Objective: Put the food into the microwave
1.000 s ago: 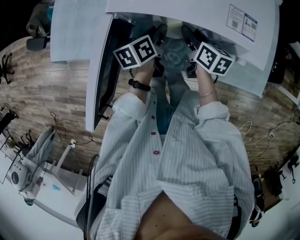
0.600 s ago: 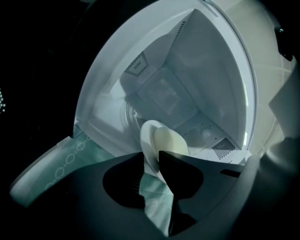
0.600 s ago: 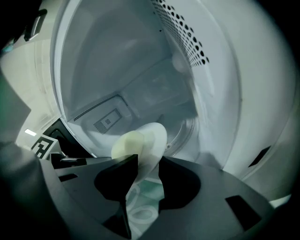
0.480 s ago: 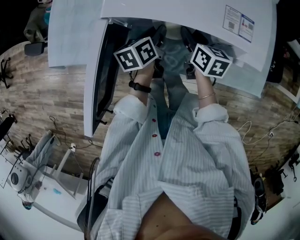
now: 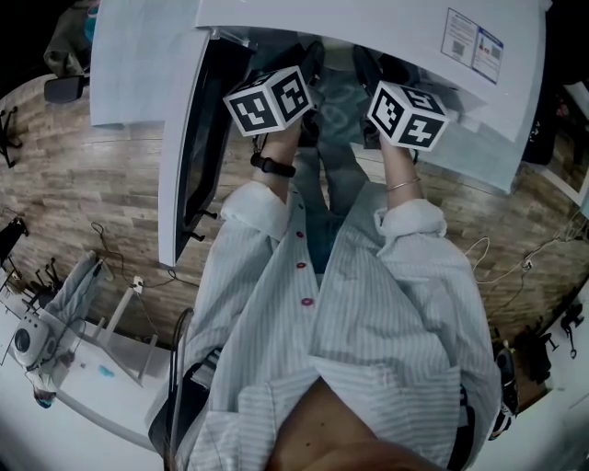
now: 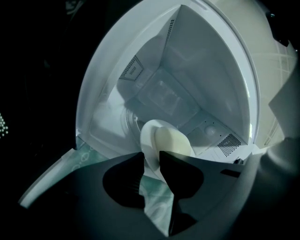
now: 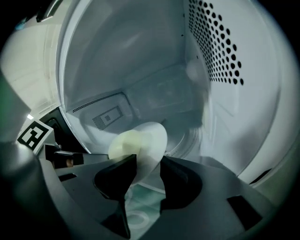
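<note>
Two grippers up at the mouth of the microwave [image 5: 368,23], one in each hand, marker cubes [image 5: 269,99] side by side under its white top. Door [image 5: 189,156] swung wide to the left in the head view, dark inner face turned toward the arms. Striped shirt [image 5: 368,313] filling the lower half of that view, dark wristband [image 5: 273,166] on the left wrist, wood floor [image 5: 92,175] on either side.

Left gripper [image 6: 151,164]: jaws parted and just now opening, near rim of the plate [image 6: 147,138] running down through the gap, no pinch on it to be seen; released, not gripping. Right gripper [image 7: 148,166]: same story from the other side, jaws spread and just now opening, far rim of the same plate [image 7: 152,138] between them, let go as well.

Plate inside the cavity, low and toward the front, close before the turntable [image 7: 185,139]; not clear whether fully settled there. Pale rounded food [image 6: 171,140] sitting on the plate, nearer the left gripper's side. Vent holes [image 7: 215,51] dotted over the cavity wall beside the right gripper. Teal ring-patterned surface [image 6: 157,199] showing beneath the left jaws, nature not clear.
</note>
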A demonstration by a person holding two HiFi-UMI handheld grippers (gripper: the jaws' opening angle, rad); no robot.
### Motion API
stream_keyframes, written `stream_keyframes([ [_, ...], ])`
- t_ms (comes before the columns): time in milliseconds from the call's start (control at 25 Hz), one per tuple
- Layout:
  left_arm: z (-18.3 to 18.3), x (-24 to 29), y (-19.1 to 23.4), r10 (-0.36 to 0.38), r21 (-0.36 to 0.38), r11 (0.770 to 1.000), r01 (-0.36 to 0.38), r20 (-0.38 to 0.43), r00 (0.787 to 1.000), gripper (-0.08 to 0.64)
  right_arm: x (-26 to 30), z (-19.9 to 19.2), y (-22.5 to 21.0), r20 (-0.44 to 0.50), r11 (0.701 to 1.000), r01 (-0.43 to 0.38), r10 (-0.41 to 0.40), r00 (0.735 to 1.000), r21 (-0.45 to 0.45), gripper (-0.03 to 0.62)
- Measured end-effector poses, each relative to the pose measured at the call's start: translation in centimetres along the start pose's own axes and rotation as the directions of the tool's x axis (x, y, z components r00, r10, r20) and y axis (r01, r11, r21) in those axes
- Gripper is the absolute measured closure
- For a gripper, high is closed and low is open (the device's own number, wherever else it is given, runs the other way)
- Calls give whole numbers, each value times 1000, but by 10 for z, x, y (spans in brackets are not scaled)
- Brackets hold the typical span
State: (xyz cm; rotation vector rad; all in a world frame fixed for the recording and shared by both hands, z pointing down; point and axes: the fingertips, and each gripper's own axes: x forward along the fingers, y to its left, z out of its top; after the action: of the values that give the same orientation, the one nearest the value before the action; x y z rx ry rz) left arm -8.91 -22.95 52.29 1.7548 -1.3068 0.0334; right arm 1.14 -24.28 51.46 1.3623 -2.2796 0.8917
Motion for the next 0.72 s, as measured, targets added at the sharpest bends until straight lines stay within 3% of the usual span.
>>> stream_keyframes([
  [240, 8, 1, 3, 13, 16, 1000, -14, 16, 1000, 460, 8, 5, 1, -10, 1000, 3, -4, 1000, -20, 423],
  [600, 14, 3, 10, 33, 36, 999, -34, 27, 999, 462, 15, 7, 1, 0, 986, 65, -66, 998, -156, 376],
  [720, 13, 4, 9, 33, 59, 998, -35, 30, 999, 459, 15, 7, 0, 5, 987, 61, -61, 998, -148, 376],
])
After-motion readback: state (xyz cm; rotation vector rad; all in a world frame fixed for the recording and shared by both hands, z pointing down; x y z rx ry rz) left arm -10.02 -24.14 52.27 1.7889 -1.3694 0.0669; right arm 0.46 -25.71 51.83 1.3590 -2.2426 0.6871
